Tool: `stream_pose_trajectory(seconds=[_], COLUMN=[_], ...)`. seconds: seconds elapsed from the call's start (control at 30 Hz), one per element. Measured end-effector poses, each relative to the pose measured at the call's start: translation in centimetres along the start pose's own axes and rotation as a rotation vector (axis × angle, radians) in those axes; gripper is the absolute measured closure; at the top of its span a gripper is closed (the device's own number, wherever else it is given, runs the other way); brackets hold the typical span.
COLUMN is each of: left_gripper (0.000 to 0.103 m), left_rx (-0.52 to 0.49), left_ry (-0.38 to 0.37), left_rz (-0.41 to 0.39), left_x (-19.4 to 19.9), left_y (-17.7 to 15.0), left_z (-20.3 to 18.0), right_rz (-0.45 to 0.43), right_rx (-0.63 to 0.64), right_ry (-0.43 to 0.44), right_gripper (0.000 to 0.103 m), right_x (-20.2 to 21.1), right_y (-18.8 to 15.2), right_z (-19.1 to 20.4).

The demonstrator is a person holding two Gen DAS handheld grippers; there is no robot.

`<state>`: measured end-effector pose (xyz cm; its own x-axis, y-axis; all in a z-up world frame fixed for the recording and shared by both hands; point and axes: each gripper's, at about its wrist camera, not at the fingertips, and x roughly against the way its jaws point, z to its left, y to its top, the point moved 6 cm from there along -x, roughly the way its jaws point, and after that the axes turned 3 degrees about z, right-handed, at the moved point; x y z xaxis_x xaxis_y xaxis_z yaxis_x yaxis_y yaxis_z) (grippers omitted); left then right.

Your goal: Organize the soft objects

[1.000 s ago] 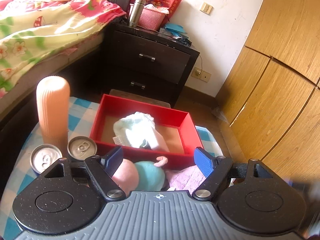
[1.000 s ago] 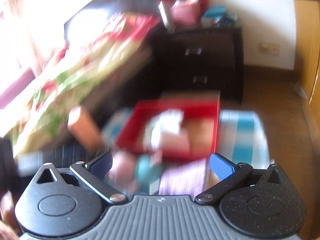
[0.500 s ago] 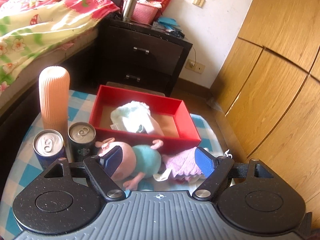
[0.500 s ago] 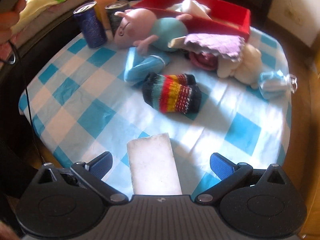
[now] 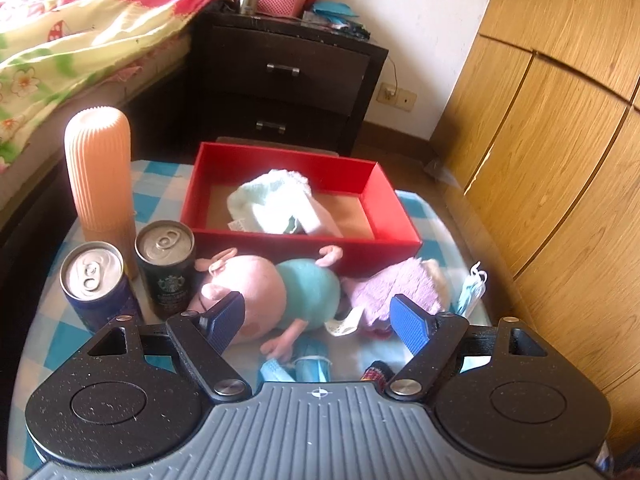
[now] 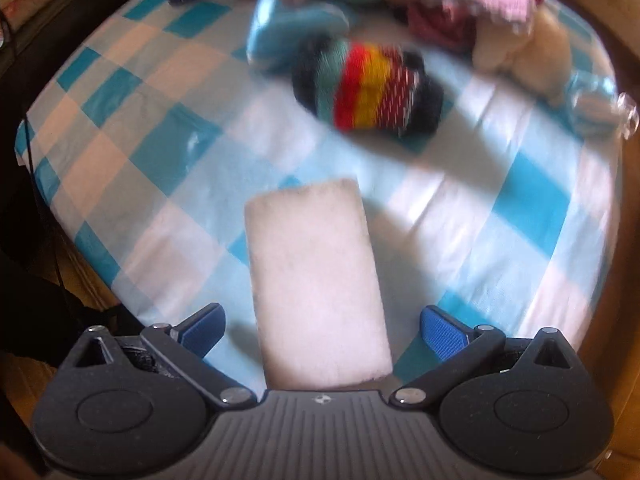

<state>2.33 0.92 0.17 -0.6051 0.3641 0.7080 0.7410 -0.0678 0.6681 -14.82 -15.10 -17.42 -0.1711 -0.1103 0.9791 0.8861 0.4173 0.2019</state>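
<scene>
A red box (image 5: 390, 196) at the table's far side holds a pale crumpled cloth (image 5: 276, 204). In front of it lie a pink pig toy in a teal shirt (image 5: 276, 296) and a lilac cloth (image 5: 392, 288). My left gripper (image 5: 318, 322) hovers open above the toy, touching nothing. In the right wrist view a white sponge block (image 6: 316, 280) lies on the checked cloth between the spread fingers of my right gripper (image 6: 322, 332), which is open and points steeply down. Beyond it sit a striped knitted sock (image 6: 372, 88), a blue cloth (image 6: 280, 28) and a cream plush (image 6: 520, 52).
Two drink cans (image 5: 164, 264) and a tall ribbed peach bottle (image 5: 100, 168) stand left of the box. A blue face mask (image 5: 470, 292) lies at the table's right edge. A bed (image 5: 60, 48), dark nightstand (image 5: 288, 76) and wooden wardrobe (image 5: 560, 140) surround the small table (image 6: 540, 208).
The right gripper has tipped down and dropped toward the table, so the white sponge now lies large between its fingers. The left view tilted slightly down, showing more of the pig toy and cans.
</scene>
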Motion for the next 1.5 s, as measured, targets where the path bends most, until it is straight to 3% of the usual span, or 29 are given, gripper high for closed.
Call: stream_pose_trajectory(seconds=[0.1,0.23,0.3,0.43,0.57,0.67,0.93,1.07,1.23,1.3,1.37,1.5], left_gripper=[0.025,0.025,0.025,0.025,0.025,0.023,0.012,0.013,0.018,0.018,0.019,0.019], left_rx=[-0.087,-0.301,-0.416,-0.609,-0.713,-0.735,-0.94,-0.888,-0.822,-0.732,-0.629,-0.369], left_ry=[0.079,0.18,0.197,0.192,0.183,0.182,0.293,0.311,0.297,0.284,0.225,0.12], left_rz=[0.003,0.005,0.027,0.114,0.259,0.396,0.59,0.605,0.577,0.579,0.561,0.477], left_x=[-0.7,-2.0,-3.2,-6.2,-9.9,-12.5,-17.4,-19.1,-18.1,-17.1,-15.6,-12.2], left_y=[0.0,0.0,-0.1,0.3,0.8,1.2,-0.8,-1.0,-0.7,-0.9,-0.9,-0.7], left_z=[0.0,-0.8,-1.6,-3.0,-3.4,-3.4,-2.3,-1.2,-0.6,-0.3,0.0,1.1], right_rz=[-0.013,-0.016,-0.036,-0.099,-0.108,-0.117,-0.106,-0.095,-0.094,-0.096,-0.107,-0.152], right_rx=[0.016,0.047,0.051,0.04,-0.006,-0.03,-0.103,-0.141,-0.16,-0.183,-0.199,-0.227], right_ry=[0.006,0.011,0.006,0.008,0.082,0.112,0.204,0.257,0.281,0.292,0.287,0.287], right_gripper=[0.018,0.019,0.028,0.065,0.066,0.066,0.065,0.065,0.065,0.065,0.065,0.065], right_x=[0.0,0.1,0.5,1.9,2.5,2.6,2.3,2.2,1.9,1.9,2.1,3.0], right_y=[-0.3,-0.4,-0.5,-0.3,-0.3,-0.2,0.7,0.9,1.4,1.5,1.5,1.6], right_z=[0.0,0.2,0.0,-1.5,-3.1,-3.3,-3.9,-4.1,-4.5,-4.8,-5.1,-5.4])
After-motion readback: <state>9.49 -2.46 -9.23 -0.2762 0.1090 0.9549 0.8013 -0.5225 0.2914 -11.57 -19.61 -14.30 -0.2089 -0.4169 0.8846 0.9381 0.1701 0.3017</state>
